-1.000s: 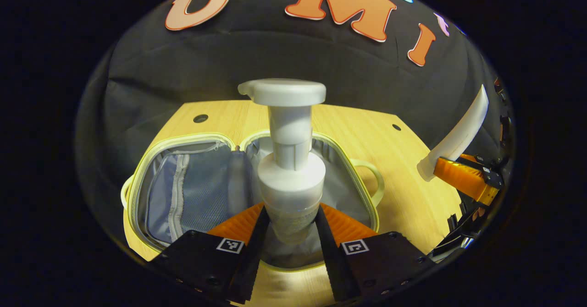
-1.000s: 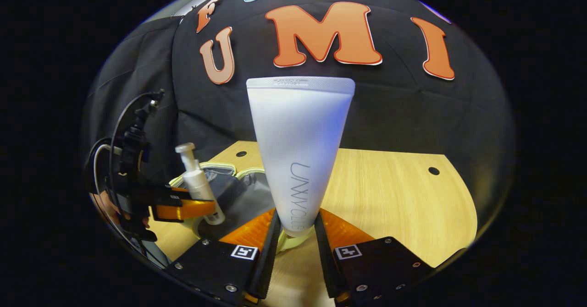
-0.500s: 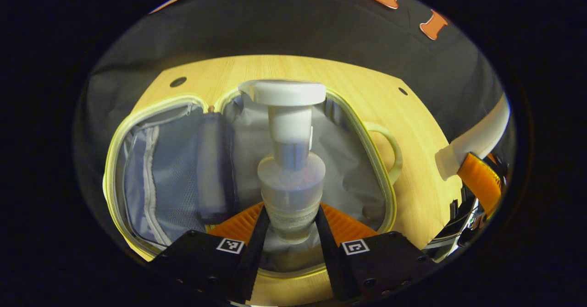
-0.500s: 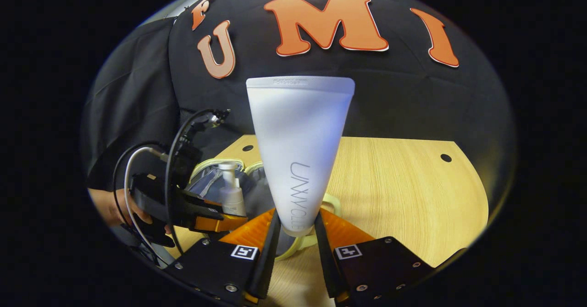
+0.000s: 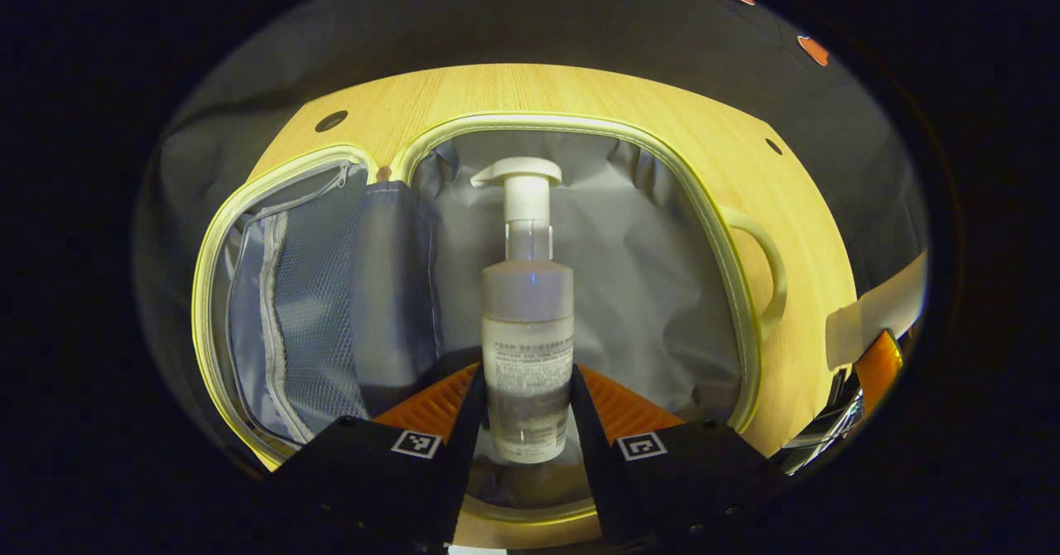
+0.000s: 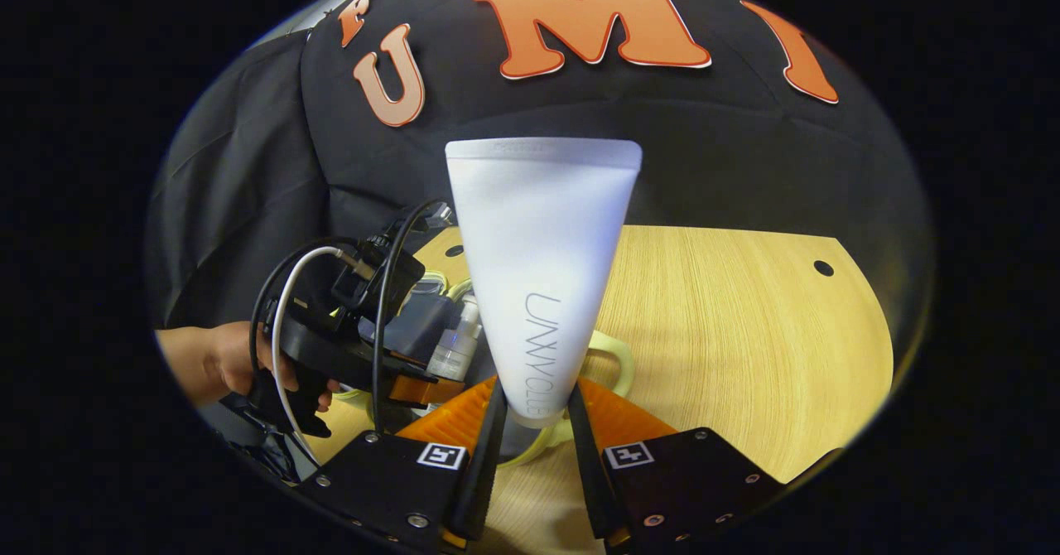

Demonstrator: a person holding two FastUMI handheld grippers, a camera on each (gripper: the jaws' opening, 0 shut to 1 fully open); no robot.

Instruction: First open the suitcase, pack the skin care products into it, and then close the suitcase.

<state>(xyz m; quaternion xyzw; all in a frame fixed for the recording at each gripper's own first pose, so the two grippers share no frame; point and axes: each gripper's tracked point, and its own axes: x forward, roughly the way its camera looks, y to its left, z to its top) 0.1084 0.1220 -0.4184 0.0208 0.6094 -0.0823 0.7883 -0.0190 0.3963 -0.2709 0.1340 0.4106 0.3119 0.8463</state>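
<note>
The open suitcase lies flat on the table, grey lining in its right half, a mesh zip pocket in its left half. My left gripper is low over the right half, shut on the lower body of a clear pump bottle whose white pump head points away over the lining. In the right gripper view my right gripper is shut on the cap end of a white tube that stands upright, just right of the suitcase handle. The left gripper and bottle sit beside it.
The wooden table stretches to the right of the suitcase, with small holes near its far corners. A hand holds the left gripper, cables looping above it. The black cloth wall stands behind. The tube shows at the right edge of the left gripper view.
My left gripper has come down and forward into the suitcase's right half; the bottle's pump head has swung away towards the lining. The right gripper with the tube has drifted closer to the suitcase.
</note>
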